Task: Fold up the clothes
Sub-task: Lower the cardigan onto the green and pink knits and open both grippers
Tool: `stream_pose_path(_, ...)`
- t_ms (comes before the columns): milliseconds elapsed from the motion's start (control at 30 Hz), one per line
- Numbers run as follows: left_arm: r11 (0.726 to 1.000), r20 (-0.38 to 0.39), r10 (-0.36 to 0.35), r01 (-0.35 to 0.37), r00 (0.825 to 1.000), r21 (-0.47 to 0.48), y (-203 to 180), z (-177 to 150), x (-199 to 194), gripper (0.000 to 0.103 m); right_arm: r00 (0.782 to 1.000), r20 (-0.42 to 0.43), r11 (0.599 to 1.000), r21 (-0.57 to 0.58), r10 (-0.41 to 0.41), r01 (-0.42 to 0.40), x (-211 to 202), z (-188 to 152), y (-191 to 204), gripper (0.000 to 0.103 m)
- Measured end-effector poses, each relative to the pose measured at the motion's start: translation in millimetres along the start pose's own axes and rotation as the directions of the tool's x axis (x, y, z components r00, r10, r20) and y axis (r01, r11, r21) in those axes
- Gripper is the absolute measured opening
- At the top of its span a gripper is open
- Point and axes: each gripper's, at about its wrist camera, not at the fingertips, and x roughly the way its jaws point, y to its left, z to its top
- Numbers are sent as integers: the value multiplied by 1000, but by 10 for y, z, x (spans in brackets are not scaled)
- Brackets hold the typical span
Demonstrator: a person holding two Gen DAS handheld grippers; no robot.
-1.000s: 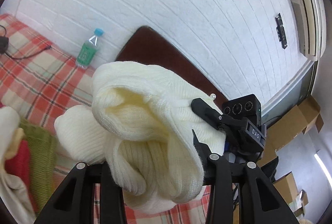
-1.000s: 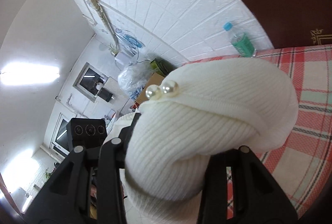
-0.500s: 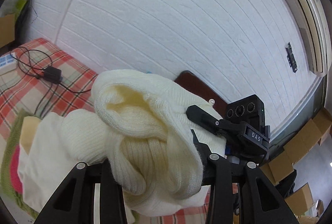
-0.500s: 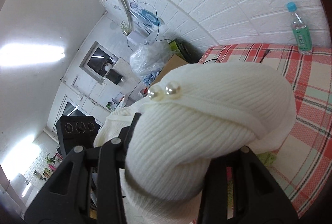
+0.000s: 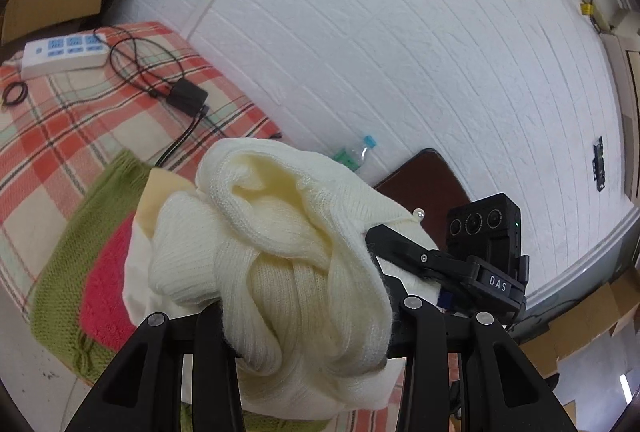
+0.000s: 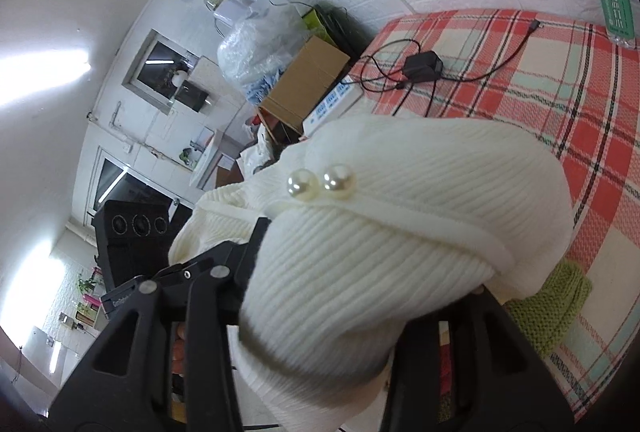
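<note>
Above the plaid bed [image 5: 60, 136], both hand-held grippers tilted down, sweater-laden [image 5: 304, 252].

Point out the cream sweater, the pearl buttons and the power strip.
cream sweater [image 6: 400, 272], right wrist view, ribbed front.
pearl buttons [image 6: 339, 181], right wrist view, right-hand pearl.
power strip [image 5: 64, 54], left wrist view, white top face.

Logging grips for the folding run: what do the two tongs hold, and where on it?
Both hold the cream knit sweater. The left tongs clamp a bunched fold; the right tongs, jaws opening, have a ribbed fold below the pearl buttons between them.
</note>
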Motion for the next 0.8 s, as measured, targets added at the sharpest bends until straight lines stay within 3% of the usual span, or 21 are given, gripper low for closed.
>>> stream_pose_path(233, 995, -15, 5, -7, 1000, -102, 468, -132, 111, 42, 1000, -17, 1000, 29, -7, 8, -11, -170, -250, 62)
stream_pose_path(300, 993, -15, -2, 0, 1000, -118, 535, -161, 115, 42, 1000, -15, 1000, 4, -6, 6, -45, -230, -273, 60)
stream_pose_path(333, 992, -14, -6, 4, 1000, -122, 555, -169, 115, 42, 1000, -17, 1000, -9, -8, 8, -47, -256, -277, 49)
stream_pose_path(433, 993, -9, -3, 2, 1000, -122, 518, -156, 71, 40, 1000, -20, 1000, -7, 21, -21, -20, -266, -213, 44)
stream_pose_path(633, 997, 47, 1, 3, 999, -78, 399, -95, -226, 40, 992, -12, 992, -34, 125, -125, -25, -232, 58, 43)
stream_pose_path(800, 992, 16, 60, -57, 998, -112, 632, -206, -111, 42, 998, -45, 999, 19, 47, -46, 108, -321, -195, 49)
